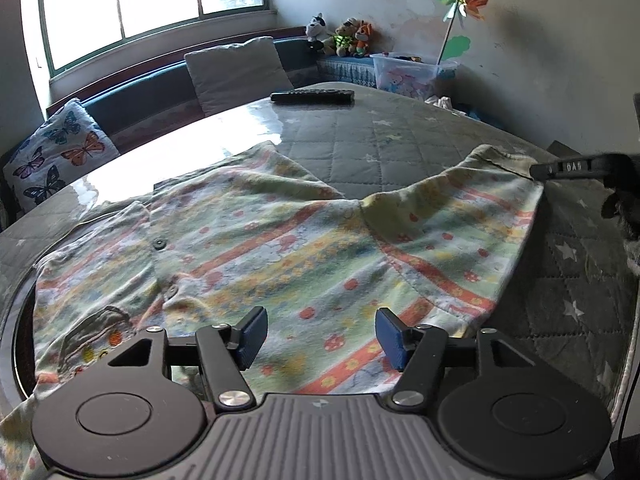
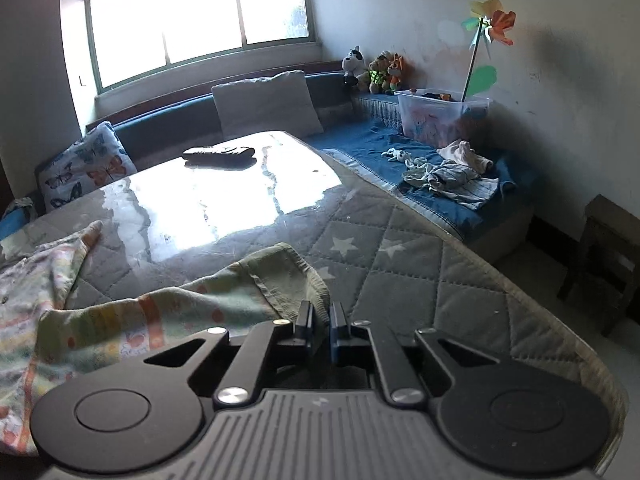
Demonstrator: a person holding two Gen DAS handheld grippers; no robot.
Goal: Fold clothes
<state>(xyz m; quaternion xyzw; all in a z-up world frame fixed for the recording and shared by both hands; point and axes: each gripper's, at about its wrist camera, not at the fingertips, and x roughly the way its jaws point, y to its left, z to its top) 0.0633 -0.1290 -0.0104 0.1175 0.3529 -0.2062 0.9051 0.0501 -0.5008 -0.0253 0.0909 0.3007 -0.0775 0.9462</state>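
A child's patterned garment (image 1: pixel 256 256) with orange, green and yellow stripes lies spread on the quilted table cover (image 1: pixel 360 140). My left gripper (image 1: pixel 320 336) is open and empty, hovering low over the garment's near edge. My right gripper (image 2: pixel 321 320) is shut on the green cuff of the garment's sleeve (image 2: pixel 280 276), holding it a little off the cover. In the left wrist view the right gripper's fingertips (image 1: pixel 560 170) show at the far right, on the sleeve end (image 1: pixel 500 160).
A black remote (image 1: pixel 313 97) lies on the glossy far part of the table (image 2: pixel 224 196). A bench with cushions (image 2: pixel 264 102), a butterfly pillow (image 1: pixel 60 152), a toy bin (image 2: pixel 440 114) and loose clothes (image 2: pixel 452 174) surrounds it. A dark stool (image 2: pixel 604 256) stands at right.
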